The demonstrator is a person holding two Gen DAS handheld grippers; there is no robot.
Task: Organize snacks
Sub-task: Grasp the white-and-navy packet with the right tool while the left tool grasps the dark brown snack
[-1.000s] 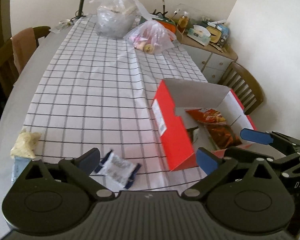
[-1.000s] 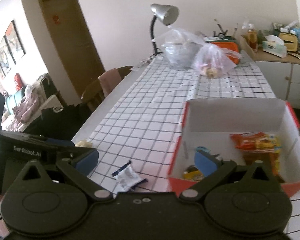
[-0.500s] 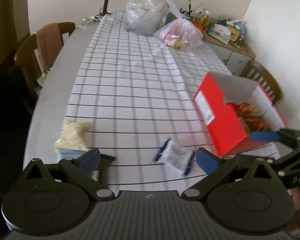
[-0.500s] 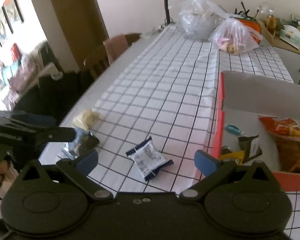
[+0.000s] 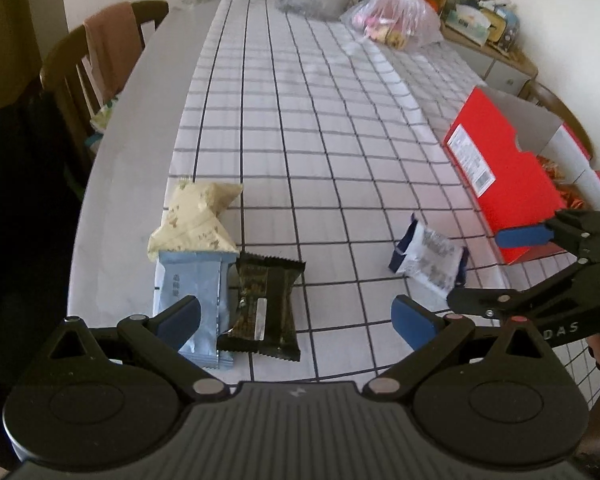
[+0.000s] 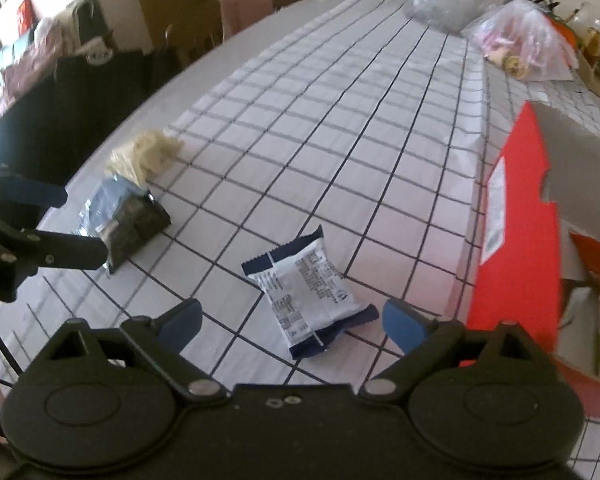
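Note:
My left gripper [image 5: 296, 320] is open and empty just above a dark brown snack packet [image 5: 266, 304], a pale blue packet [image 5: 192, 292] and a cream packet [image 5: 196, 220] at the table's near left edge. My right gripper [image 6: 290, 322] is open and empty, its jaws on either side of a white and navy snack packet [image 6: 308, 288], which also shows in the left wrist view [image 5: 430, 258]. The open red box [image 6: 516, 232] holding orange snack bags [image 6: 596, 256] stands to the right; it also shows in the left wrist view [image 5: 504, 164].
The checked tablecloth [image 5: 300, 120] covers the table. Clear plastic bags [image 5: 396, 20] lie at the far end. A wooden chair with a pink cloth [image 5: 108, 52] stands at the left. A cluttered sideboard [image 5: 484, 32] is at the far right.
Both grippers have moved left and down toward the table. The left one now hangs over the three packets at the edge. The right one has closed in on the white and navy packet.

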